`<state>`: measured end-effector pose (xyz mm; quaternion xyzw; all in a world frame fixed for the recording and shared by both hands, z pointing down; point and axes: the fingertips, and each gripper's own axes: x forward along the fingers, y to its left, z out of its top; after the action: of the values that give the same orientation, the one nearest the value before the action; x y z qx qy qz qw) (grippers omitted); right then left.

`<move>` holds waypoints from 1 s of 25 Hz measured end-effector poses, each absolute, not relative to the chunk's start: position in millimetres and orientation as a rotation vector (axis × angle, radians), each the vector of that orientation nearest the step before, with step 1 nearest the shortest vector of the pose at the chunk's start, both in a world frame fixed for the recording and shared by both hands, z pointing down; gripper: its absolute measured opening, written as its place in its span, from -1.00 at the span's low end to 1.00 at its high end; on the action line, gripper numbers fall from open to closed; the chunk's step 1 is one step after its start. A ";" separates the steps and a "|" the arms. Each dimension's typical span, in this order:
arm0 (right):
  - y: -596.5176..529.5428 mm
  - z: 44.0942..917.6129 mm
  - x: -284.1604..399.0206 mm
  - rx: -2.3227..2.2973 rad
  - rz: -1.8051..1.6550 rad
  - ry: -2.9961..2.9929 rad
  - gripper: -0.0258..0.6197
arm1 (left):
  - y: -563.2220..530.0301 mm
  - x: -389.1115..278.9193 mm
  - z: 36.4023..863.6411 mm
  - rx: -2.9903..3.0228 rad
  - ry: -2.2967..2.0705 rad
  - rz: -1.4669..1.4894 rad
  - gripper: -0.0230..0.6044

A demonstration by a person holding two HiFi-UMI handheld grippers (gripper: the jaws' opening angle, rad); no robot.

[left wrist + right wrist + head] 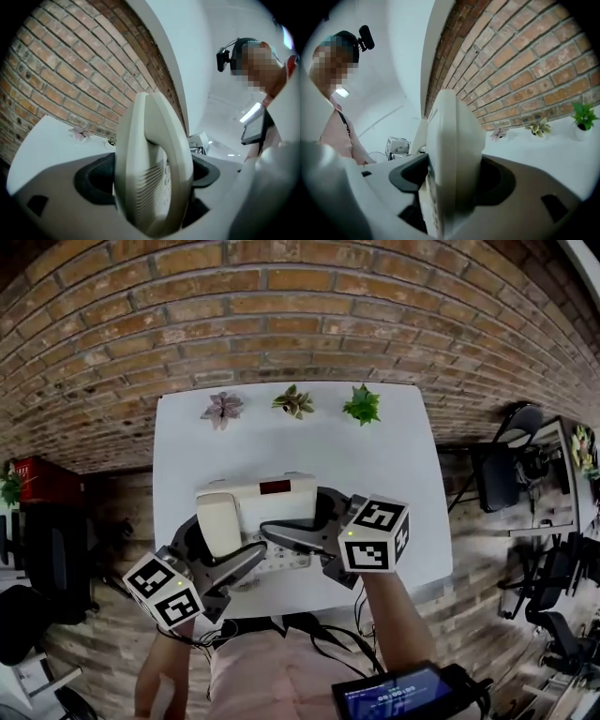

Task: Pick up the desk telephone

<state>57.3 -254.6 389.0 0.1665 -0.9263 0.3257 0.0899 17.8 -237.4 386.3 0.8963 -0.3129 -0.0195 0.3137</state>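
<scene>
The beige desk telephone (267, 507), handset on its left and a dark display on top, hangs over the white table (394, 446), held from both ends. My left gripper (230, 563) is shut on its handset end, and in the left gripper view the telephone (152, 178) fills the gap between the jaws of the left gripper (152, 190). My right gripper (309, 521) clamps the opposite end. In the right gripper view the telephone's edge (452, 159) stands upright between the jaws of the right gripper (452, 187). The keypad is mostly hidden by the fingers.
Three small potted plants (223, 409) (294, 401) (362, 405) line the table's far edge against a brick wall (281, 315). A red crate (42, 482) stands at the left, and office chairs (506, 465) at the right. A screen device (398, 699) sits at the person's waist.
</scene>
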 end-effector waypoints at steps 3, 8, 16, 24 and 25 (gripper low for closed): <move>-243.7 360.2 64.9 0.496 0.912 -2.792 0.02 | -226.3 25.3 358.1 2.407 -0.840 -0.060 0.52; -227.7 316.7 79.5 0.506 0.834 -2.834 0.02 | -210.3 40.2 315.6 2.465 -0.861 -0.059 0.53; -209.6 263.0 95.6 0.495 0.702 -2.882 0.02 | -191.5 56.9 265.7 2.518 -0.884 -0.106 0.53; -203.1 241.7 100.0 0.509 0.638 -2.912 0.02 | -185.3 61.4 245.6 2.545 -0.905 -0.149 0.53; -202.5 241.2 100.8 0.509 0.634 -2.911 0.02 | -184.7 62.2 245.1 2.547 -0.905 -0.147 0.53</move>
<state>100.8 -202.5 241.2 0.1680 -0.9615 0.2094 0.0594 62.2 -184.7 245.1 0.9188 -0.3265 -0.0531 0.2154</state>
